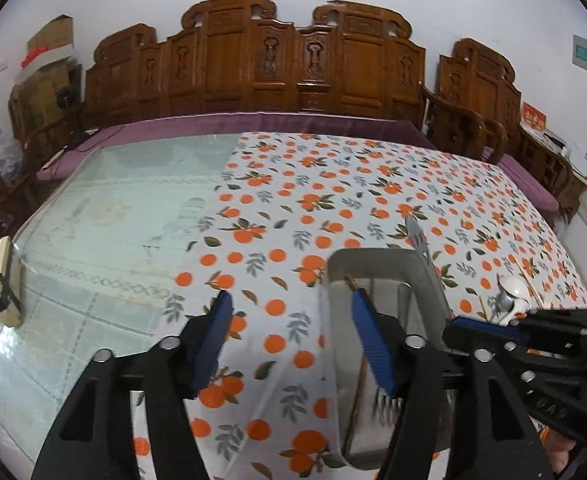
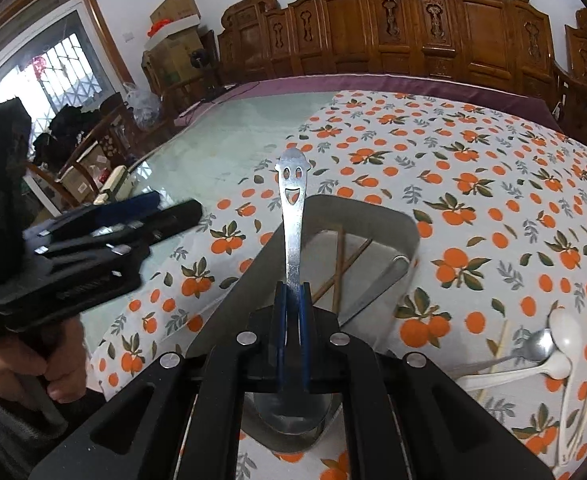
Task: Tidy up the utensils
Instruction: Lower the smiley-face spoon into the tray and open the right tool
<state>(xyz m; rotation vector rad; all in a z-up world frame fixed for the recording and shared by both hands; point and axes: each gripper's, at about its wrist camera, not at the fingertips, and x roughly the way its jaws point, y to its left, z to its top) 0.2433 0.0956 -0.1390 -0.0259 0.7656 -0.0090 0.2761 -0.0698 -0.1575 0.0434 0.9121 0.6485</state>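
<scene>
Steel smiley-handled spoon (image 2: 292, 216) pinched above grey tray (image 2: 407, 228).

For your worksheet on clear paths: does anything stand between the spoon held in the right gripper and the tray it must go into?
Nothing visible does. The right gripper holds the spoon directly over the open tray; chopsticks already lie inside.

1. Spoon (image 2: 292, 216): polished metal, glossy, smiley cut-outs in the handle end.
2. Tray (image 2: 407, 226): matt grey, smooth.
3. Chopsticks (image 2: 339, 258): bare wood, dull.
4. Tablecloth (image 2: 473, 184): printed, smooth, slight sheen.
5. Tabletop (image 1: 105, 216): glossy glass.
6. White spoon (image 2: 561, 344): glossy, plastic-like.
7. Right gripper (image 2: 291, 300): matt black body, blue pads.
</scene>
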